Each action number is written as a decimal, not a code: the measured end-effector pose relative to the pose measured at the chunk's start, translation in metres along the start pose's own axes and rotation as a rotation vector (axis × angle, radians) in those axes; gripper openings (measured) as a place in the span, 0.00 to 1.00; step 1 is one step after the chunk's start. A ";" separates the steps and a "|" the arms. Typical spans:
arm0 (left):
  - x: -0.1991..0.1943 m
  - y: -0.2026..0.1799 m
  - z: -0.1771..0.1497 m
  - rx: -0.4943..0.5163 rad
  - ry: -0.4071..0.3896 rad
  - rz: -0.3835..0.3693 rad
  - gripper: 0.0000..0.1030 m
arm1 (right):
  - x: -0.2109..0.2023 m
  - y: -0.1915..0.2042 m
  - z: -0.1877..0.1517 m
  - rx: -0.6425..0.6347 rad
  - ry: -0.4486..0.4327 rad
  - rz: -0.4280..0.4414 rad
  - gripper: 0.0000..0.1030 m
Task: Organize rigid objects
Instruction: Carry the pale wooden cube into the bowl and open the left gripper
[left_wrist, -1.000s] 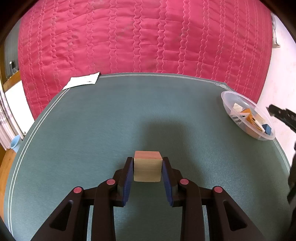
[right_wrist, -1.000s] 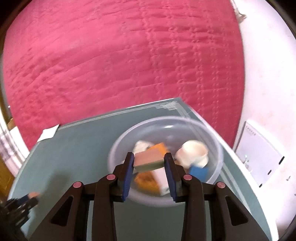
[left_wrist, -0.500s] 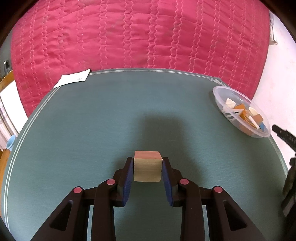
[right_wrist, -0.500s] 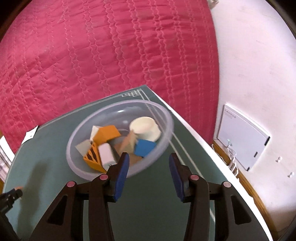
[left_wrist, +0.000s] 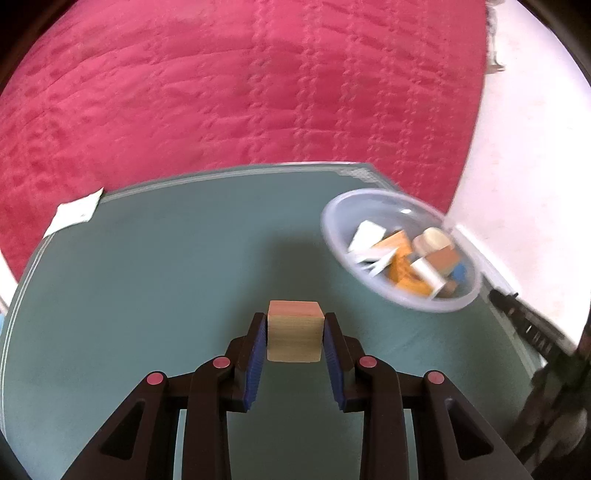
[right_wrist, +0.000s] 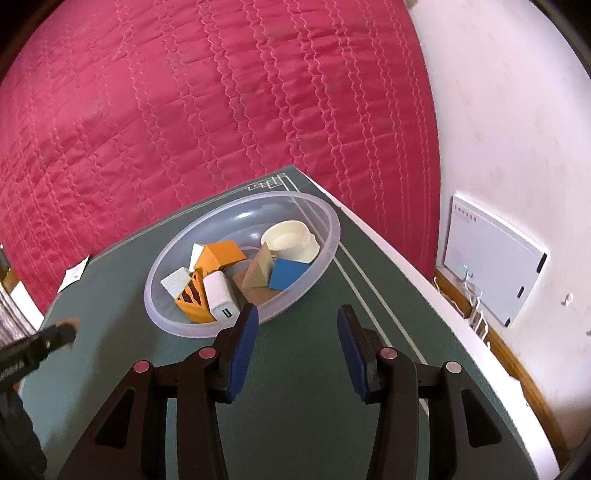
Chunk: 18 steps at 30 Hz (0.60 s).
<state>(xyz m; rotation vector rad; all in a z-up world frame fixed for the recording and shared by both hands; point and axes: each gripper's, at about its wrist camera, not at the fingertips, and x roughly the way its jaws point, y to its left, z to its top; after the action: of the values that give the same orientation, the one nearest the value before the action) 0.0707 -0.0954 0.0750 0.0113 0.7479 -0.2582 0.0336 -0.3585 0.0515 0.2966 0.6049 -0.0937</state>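
My left gripper (left_wrist: 295, 341) pads clamp the wooden cube (left_wrist: 294, 331) by its side faces, clear above the green mat (left_wrist: 155, 280), ready for carrying. My right gripper (right_wrist: 295, 332) stands apart and empty just short of the clear bowl (right_wrist: 325, 218), where the sorted blocks (right_wrist: 221, 254) lie.

Behind my table hangs a quilted crimson cloth (right_wrist: 229, 110), filling most of what I see. A white slip of paper (left_wrist: 74, 213) lies at the far left corner of my green mat (left_wrist: 155, 277). On the pale wall (right_wrist: 517, 110) beyond the right edge sits a white panel (right_wrist: 491, 258).
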 end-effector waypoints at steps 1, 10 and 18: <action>0.001 -0.004 0.004 0.005 -0.005 -0.008 0.31 | 0.000 -0.001 0.000 0.006 0.004 0.003 0.45; 0.031 -0.047 0.035 0.036 -0.006 -0.099 0.31 | 0.000 0.001 -0.001 0.007 0.005 0.018 0.46; 0.058 -0.077 0.057 0.067 -0.003 -0.161 0.31 | -0.001 0.000 -0.002 0.021 0.006 0.020 0.47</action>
<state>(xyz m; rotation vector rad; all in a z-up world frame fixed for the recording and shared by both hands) 0.1313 -0.1894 0.0841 0.0144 0.7375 -0.4369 0.0316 -0.3580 0.0507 0.3228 0.6076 -0.0800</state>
